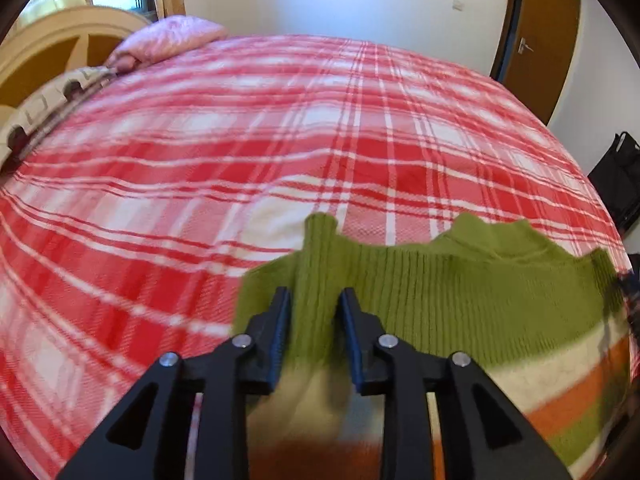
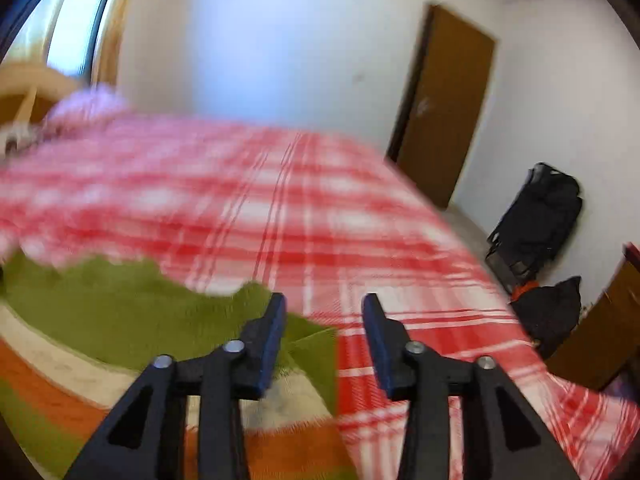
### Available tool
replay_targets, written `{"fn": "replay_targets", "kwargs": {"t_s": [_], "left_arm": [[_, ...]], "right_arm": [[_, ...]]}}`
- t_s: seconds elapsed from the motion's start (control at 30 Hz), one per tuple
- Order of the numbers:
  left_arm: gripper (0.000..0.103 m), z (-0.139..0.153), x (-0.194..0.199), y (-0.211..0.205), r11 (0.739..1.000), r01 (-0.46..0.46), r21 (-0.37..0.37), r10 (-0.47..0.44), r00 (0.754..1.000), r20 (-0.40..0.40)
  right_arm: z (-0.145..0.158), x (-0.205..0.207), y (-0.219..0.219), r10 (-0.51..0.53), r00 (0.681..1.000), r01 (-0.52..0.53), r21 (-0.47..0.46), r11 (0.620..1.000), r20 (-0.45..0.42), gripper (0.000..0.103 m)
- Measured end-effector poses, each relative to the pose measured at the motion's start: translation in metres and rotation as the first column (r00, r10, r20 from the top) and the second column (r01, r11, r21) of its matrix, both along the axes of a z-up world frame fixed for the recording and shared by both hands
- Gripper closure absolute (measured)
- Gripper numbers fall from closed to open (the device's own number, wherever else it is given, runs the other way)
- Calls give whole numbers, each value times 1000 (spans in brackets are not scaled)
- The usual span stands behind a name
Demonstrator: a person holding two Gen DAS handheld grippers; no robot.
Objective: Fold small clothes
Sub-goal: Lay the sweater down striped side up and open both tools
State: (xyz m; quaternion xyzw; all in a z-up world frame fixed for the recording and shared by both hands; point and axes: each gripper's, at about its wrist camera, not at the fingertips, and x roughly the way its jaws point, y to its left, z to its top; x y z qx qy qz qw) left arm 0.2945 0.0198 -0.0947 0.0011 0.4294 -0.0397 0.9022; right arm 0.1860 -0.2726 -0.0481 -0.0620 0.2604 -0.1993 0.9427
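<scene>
A small knitted sweater [image 1: 460, 292], green at the top with cream and orange stripes below, lies on the red plaid bed cover [image 1: 240, 152]. My left gripper [image 1: 314, 300] stands open over the sweater's left side, with a raised fold of green sleeve between its fingers. In the right wrist view the sweater [image 2: 120, 312] lies at the lower left. My right gripper [image 2: 324, 306] is open and empty above the sweater's right edge, its left finger over the green knit and its right finger over the bed cover [image 2: 400, 260]. This view is blurred.
A pink pillow [image 1: 172, 38] and a cream headboard [image 1: 60, 40] are at the bed's far left. A brown door [image 2: 444, 104] is in the far wall. Black bags [image 2: 536, 220] stand on the floor to the right of the bed, next to a brown cabinet [image 2: 600, 332].
</scene>
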Motion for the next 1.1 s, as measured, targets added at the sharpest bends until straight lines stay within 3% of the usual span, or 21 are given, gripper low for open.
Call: {"fn": "replay_targets", "kwargs": {"t_s": [0.07,0.13,0.3,0.43,0.53,0.6,0.73,0.87,1.1], "left_arm": [[32,15,-21,2,999,-5,39,2,998,59],[24,29,-50,1,998,5,66,-13,993,120],[22,29,-100,-13,994,51,96,-62,991,116],[21,9,-130,-27,993,77,86,-83,994,65],[20,-7,-144,-35,989,76,128,-82,996,41],[19,-19,-150,-35,988,69,136,-72,997,19],[7,-23,-159,-30,990,34,134,-40,998,40],[6,-23,-164,-31,988,30,150,-39,998,54],[6,-23,-183,-29,987,33,160,-39,999,36]], "right_arm": [[8,-25,13,46,999,-47,35,998,17,47],[7,-49,31,108,994,-108,67,992,2,47],[-18,-88,56,161,984,-149,145,978,-73,47],[-48,-108,59,140,983,-116,182,976,-121,47],[-72,-115,54,121,979,-80,239,968,-161,44],[-71,-119,51,116,982,-76,254,964,-150,40],[-75,-122,51,116,983,-75,260,963,-144,37],[-77,-122,57,109,982,-72,229,971,-156,33],[-78,-134,53,114,981,-68,265,962,-159,29]]}}
